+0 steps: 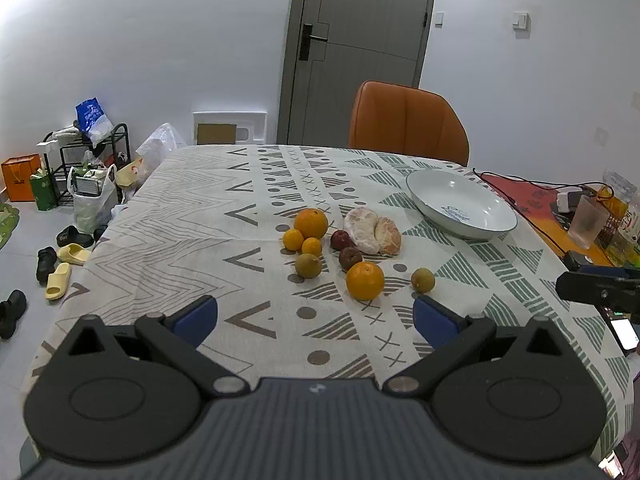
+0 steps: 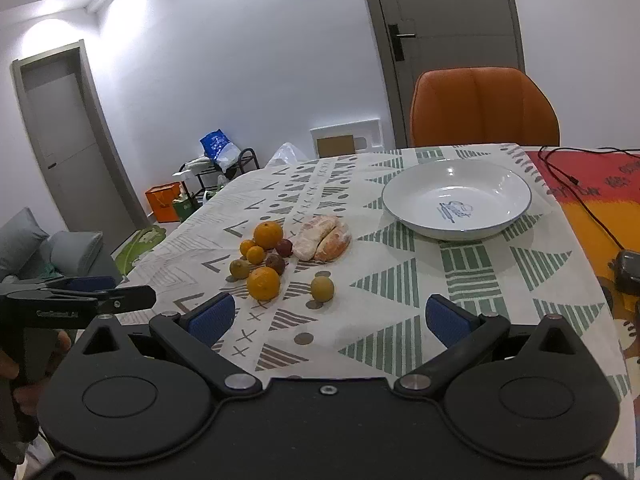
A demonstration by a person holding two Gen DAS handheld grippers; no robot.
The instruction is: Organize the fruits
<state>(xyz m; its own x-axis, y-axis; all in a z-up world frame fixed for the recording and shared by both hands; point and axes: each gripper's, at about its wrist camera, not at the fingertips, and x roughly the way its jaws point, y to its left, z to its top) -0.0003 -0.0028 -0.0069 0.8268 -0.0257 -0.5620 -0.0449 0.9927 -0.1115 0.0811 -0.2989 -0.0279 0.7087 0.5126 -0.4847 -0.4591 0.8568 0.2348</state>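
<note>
A cluster of fruit lies mid-table on the patterned cloth: a large orange (image 1: 365,281) (image 2: 263,283) nearest me, another orange (image 1: 311,223) (image 2: 268,234) behind, small oranges (image 1: 293,239), dark red fruits (image 1: 350,258), greenish-brown fruits (image 1: 423,279) (image 2: 322,288), and peeled pomelo pieces (image 1: 372,235) (image 2: 322,238). An empty white bowl (image 1: 460,204) (image 2: 456,198) sits to the right of them. My left gripper (image 1: 316,320) is open, low, short of the fruit. Open too, my right gripper (image 2: 328,320) hovers before the bowl and fruit, holding nothing.
An orange chair (image 1: 406,122) (image 2: 484,106) stands at the far table edge. A red-orange mat (image 2: 592,200) with a black cable (image 2: 576,188), a plastic cup (image 1: 591,222) and a phone (image 1: 625,333) occupy the right side. Shoes and bags (image 1: 90,196) litter the floor at left.
</note>
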